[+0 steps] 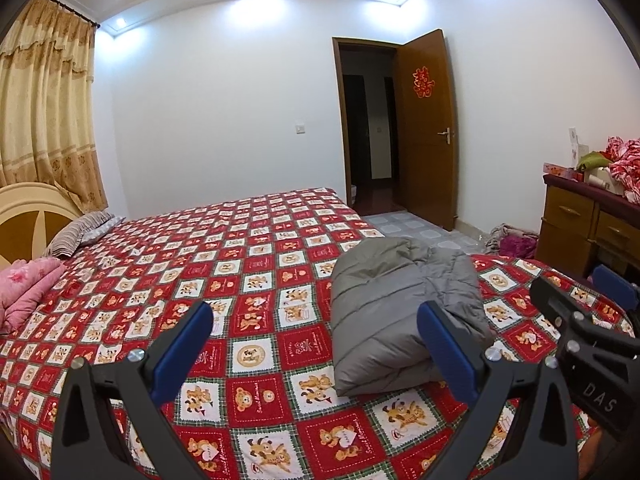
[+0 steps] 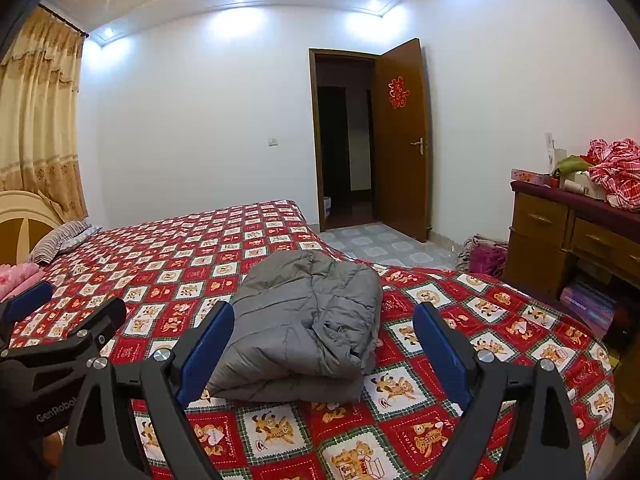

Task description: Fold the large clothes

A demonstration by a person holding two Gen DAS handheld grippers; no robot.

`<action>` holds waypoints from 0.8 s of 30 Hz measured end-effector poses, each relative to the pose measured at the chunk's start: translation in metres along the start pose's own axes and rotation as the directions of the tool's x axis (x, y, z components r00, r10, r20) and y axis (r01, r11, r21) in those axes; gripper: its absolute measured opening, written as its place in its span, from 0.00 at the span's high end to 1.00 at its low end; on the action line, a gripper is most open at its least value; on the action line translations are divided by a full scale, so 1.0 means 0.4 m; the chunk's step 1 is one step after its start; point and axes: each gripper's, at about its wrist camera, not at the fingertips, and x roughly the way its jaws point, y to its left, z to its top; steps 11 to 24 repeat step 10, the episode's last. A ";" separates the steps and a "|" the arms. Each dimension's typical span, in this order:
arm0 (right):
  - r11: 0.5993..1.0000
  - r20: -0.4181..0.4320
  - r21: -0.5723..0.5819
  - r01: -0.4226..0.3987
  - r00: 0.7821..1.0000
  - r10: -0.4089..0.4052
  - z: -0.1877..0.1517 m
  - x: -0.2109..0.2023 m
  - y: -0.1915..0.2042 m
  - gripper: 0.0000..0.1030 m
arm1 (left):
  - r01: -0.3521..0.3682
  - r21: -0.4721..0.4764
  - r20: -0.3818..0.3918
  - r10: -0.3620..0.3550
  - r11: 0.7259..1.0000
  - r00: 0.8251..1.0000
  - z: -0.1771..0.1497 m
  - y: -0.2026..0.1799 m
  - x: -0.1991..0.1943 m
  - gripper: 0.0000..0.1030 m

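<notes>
Left wrist view — you look from low over the bed [image 1: 248, 264], forward toward the open door [image 1: 428, 128], folded grey jacket [image 1: 400, 312] near, right of centre. Right wrist view — same heading, set further right; jacket [image 2: 308, 320] centred. Shared: bed [image 2: 180, 256], door [image 2: 404, 140], dresser [image 2: 560, 224].

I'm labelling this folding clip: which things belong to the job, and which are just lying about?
Job: grey padded jacket, folded on the bed; left gripper and right gripper, both open.

Lying about: pink quilt, striped pillow, red checked cloth on the dresser.
</notes>
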 end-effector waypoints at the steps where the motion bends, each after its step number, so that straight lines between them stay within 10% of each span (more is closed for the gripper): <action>1: 1.000 0.000 0.000 0.002 1.000 -0.002 -0.001 0.000 0.001 0.11 | -0.004 0.003 0.000 0.004 1.000 1.000 0.000 -0.001 0.001 0.00; 24: 1.000 0.000 -0.002 0.007 1.000 -0.007 -0.005 0.001 0.001 0.11 | -0.012 -0.007 -0.019 0.012 1.000 1.000 -0.002 0.006 0.011 0.00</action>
